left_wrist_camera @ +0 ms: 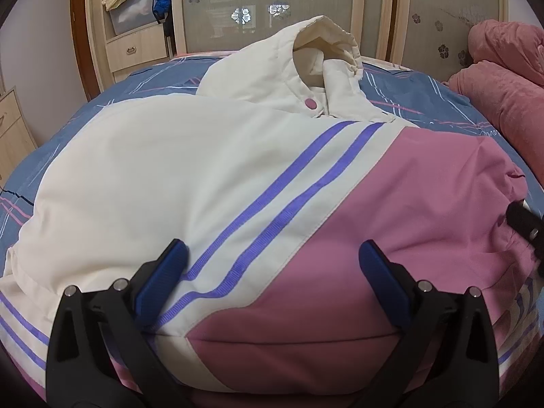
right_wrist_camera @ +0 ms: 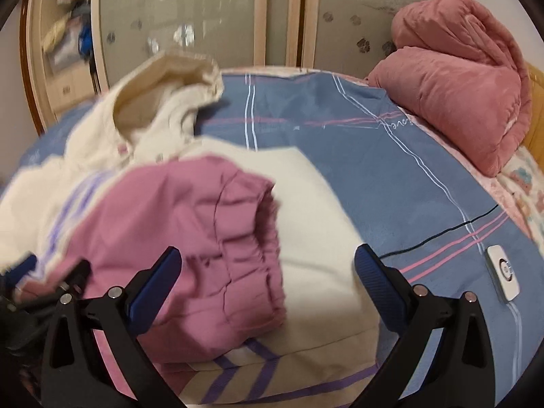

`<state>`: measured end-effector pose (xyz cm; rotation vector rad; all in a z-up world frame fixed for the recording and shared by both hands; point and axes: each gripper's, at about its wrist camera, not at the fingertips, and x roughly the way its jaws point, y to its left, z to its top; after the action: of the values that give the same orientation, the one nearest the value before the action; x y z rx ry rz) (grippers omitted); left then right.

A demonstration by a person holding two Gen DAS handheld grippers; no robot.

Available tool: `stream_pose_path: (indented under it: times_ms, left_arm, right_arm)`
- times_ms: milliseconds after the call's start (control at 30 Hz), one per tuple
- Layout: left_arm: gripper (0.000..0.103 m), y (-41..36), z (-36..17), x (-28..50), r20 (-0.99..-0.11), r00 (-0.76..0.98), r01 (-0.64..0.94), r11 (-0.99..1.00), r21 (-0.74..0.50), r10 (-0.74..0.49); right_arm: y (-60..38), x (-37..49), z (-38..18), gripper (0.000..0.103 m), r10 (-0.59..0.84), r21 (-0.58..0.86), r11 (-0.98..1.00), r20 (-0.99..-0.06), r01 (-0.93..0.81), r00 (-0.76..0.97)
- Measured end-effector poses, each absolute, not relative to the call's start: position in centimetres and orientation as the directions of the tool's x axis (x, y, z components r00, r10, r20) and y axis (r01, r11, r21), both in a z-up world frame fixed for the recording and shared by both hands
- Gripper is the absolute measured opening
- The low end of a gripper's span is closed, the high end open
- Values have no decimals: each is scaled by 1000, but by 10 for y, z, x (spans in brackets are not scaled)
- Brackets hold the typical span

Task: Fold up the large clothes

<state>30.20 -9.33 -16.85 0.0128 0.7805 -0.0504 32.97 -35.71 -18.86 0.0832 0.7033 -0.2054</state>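
Observation:
A padded hooded jacket (left_wrist_camera: pixel 217 176), cream and pink with two purple stripes, lies on the bed with its hood (left_wrist_camera: pixel 323 51) at the far side. My left gripper (left_wrist_camera: pixel 272 255) is open and empty just above the folded-over sleeve. My right gripper (right_wrist_camera: pixel 268 261) is open and empty over the pink sleeve cuff (right_wrist_camera: pixel 251 238), which lies folded across the jacket's cream body (right_wrist_camera: pixel 319 238). The right gripper's tip shows at the right edge of the left wrist view (left_wrist_camera: pixel 525 224). The left gripper shows blurred at the left of the right wrist view (right_wrist_camera: pixel 40 278).
The bed has a blue striped sheet (right_wrist_camera: pixel 391 156). A folded pink quilt (right_wrist_camera: pixel 459 85) lies at its far right. A white controller (right_wrist_camera: pixel 505 272) with a black cord lies on the sheet to the right. A wardrobe (left_wrist_camera: pixel 306 6) and open shelves (left_wrist_camera: pixel 136 17) stand behind.

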Motion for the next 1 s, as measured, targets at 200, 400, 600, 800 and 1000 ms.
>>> stream_pose_path:
  times_ms: [200,400,600,800,1000]
  left_arm:
    - [101,-94,-169,301,-703,710,50,999,0,-36]
    - [101,-94,-169,302,-704,710,50,999,6,-31]
    - [101,-94,-169,302,-704,710,49,999,10,-28]
    - [101,-93,-169,302,-703,710,50,999,10,-28]
    - [101,-93,-163,301,-703,711,13,1000,19,4]
  right_arm:
    - [-353,345,-218,102,-199,-94,977,-730,192,653]
    - [-352,348,-223,102,-209,-112,976,-740,189,640]
    - [-351,349,-223,102,-212,-116,975,-739,189,640]
    - [-351,349,-223,102,-208,-112,976,-740,188,640]
    - [-351,351,-223,102,-203,-108,977,-737,184,644]
